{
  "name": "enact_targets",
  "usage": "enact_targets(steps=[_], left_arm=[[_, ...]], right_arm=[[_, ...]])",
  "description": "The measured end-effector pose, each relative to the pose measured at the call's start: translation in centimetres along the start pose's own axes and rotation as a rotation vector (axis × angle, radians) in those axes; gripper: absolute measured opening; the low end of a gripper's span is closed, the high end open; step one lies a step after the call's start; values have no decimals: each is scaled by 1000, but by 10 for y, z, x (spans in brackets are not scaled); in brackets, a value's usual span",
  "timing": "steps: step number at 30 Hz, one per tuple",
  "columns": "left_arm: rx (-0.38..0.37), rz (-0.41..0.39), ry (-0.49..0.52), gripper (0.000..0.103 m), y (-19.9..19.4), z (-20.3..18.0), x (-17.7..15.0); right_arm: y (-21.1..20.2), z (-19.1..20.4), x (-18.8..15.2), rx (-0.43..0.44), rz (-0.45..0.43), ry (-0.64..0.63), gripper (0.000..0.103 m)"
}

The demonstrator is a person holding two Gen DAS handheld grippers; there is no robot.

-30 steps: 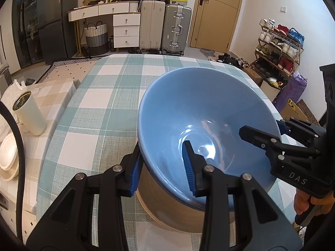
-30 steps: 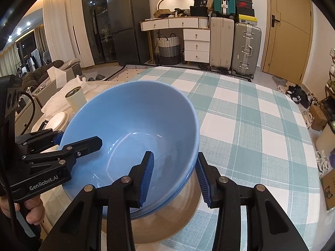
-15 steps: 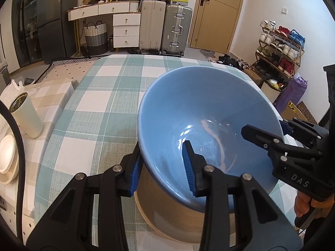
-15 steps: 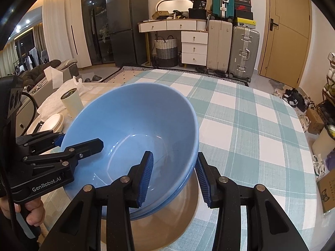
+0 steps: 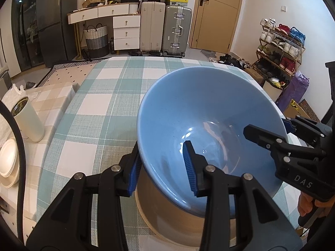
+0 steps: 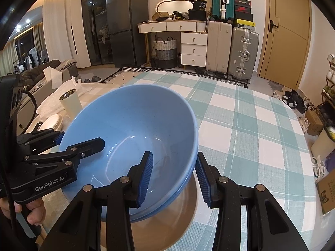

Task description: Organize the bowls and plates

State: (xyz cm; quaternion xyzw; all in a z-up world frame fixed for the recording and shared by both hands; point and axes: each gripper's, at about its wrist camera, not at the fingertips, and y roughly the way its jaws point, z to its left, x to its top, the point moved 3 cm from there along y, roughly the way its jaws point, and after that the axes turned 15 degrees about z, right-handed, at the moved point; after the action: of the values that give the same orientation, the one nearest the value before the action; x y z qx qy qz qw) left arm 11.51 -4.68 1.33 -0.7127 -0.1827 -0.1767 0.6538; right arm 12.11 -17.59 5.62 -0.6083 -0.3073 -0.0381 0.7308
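Note:
A large blue bowl (image 5: 209, 108) (image 6: 129, 115) sits nested in a second bowl (image 6: 167, 219) with a blue rim and a tan outside. The stack rests on the checked table (image 5: 94, 125). My left gripper (image 5: 161, 169) straddles the upper bowl's near-left rim, one pad outside and one inside. Its jaws are opening with the rim still between them. My right gripper (image 6: 173, 173) is shut on the opposite rim, one pad inside and one against the outer edge. Each gripper also shows in the other's view: the right gripper (image 5: 268, 125) and the left gripper (image 6: 81, 139).
A white cup (image 5: 28, 121) and a stack of white plates (image 5: 8, 161) sit on a lower side table with a beige checked cloth to the left. The far half of the green checked table (image 6: 251, 115) is bare cloth. Suitcases, drawers and a shoe rack stand beyond.
The left pads stand slightly wider apart on the rim. The bowl and both grippers have barely shifted over the table.

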Motion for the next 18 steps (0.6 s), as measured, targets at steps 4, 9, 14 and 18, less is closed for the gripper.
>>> enact_targets(steps=[4, 9, 14, 18], left_arm=[[24, -17, 18, 46, -3, -2, -1], [14, -71, 53, 77, -15, -8, -3], [32, -92, 79, 82, -25, -9, -5], [4, -122, 61, 101, -34, -2, -10]], right_arm=[[-3, 1, -1, 8, -10, -13, 52], [-11, -1, -5, 24, -43, -28, 81], [-21, -7, -11, 27, -82, -30, 91], [-31, -13, -17, 15, -129, -30, 99]])
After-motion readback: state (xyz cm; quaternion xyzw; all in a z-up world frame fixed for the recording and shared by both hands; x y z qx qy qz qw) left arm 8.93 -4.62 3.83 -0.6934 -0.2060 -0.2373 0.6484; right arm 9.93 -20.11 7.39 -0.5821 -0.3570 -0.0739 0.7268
